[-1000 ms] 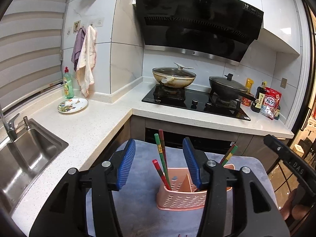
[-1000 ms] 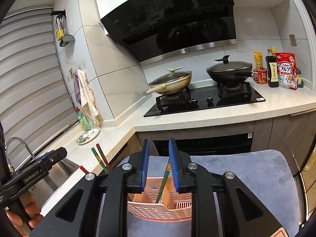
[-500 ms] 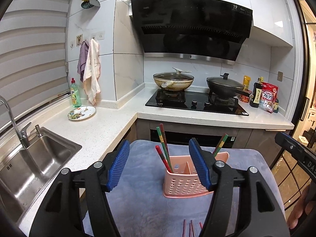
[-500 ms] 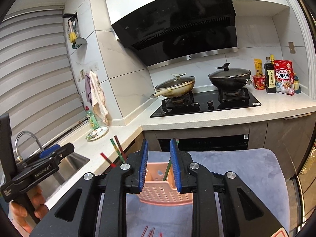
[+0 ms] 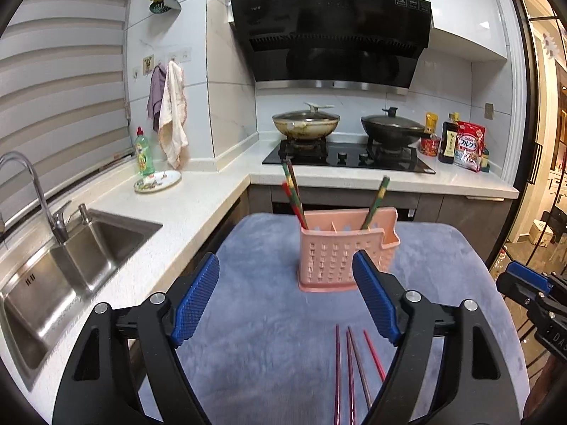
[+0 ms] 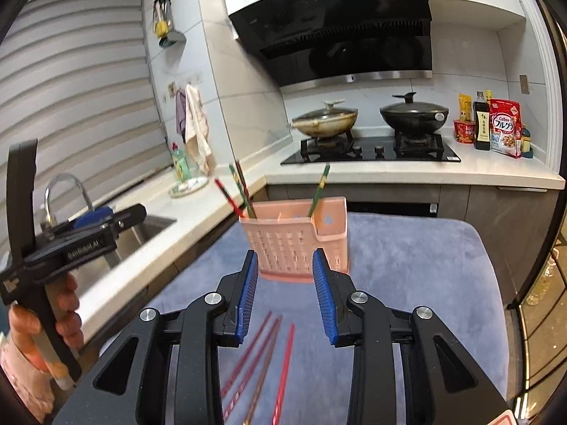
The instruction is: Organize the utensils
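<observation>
A pink perforated utensil basket [image 5: 340,248] stands on a grey-blue mat [image 5: 255,318]; it also shows in the right wrist view [image 6: 294,244]. Several chopsticks [image 5: 294,194] stand in its left part and one green chopstick [image 5: 375,198] in its right part. Three loose red and brown chopsticks [image 5: 351,372] lie on the mat in front of the basket, also seen in the right wrist view [image 6: 262,364]. My left gripper [image 5: 287,301] is open and empty above the mat. My right gripper [image 6: 285,297] is open and empty, above the loose chopsticks.
A steel sink [image 5: 60,283] and tap lie at the left. A plate [image 5: 157,180] and a green soap bottle [image 5: 144,152] sit on the white counter. The hob [image 5: 347,156] carries two lidded pans. Bottles and a cereal bag [image 5: 467,145] stand at the far right.
Both grippers have pulled back and up from the basket. The right gripper's jaws have opened wider and the green chopstick between them now stands in the basket. The loose chopsticks have come into view.
</observation>
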The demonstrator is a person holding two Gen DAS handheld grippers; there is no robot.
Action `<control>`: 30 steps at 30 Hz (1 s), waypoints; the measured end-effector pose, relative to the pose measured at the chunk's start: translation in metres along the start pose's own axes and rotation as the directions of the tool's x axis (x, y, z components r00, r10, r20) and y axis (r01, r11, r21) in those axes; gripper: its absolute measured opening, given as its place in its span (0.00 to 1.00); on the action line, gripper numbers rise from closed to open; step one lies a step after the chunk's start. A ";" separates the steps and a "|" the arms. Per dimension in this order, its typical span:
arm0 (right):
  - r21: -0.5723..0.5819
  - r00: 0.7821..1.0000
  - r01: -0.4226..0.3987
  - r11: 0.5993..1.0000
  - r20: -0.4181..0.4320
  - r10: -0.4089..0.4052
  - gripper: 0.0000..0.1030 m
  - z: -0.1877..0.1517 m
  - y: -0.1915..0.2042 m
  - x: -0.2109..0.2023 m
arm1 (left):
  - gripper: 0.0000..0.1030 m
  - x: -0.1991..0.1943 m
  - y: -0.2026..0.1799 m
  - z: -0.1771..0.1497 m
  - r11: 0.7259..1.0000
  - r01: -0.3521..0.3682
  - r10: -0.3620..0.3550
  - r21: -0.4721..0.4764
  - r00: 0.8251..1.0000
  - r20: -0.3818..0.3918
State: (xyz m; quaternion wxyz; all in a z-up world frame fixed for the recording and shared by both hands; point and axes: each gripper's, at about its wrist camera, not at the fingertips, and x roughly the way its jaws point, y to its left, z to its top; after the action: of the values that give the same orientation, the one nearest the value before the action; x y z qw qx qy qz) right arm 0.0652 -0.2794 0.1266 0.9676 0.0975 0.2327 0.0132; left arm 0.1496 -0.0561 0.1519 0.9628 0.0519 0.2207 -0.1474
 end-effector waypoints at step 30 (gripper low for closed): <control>-0.011 0.937 0.072 0.997 -0.341 -0.071 0.28 -0.195 0.032 0.037 | 0.72 0.004 0.005 -0.179 0.998 0.024 -0.042 -0.059 0.944 -0.327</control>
State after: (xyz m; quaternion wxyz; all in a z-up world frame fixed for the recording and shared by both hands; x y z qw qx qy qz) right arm 0.0100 -0.2102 -0.0538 0.9124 0.0858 0.4002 -0.0053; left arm 0.0806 -0.0230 -0.0104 0.9111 0.0458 0.3825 -0.1468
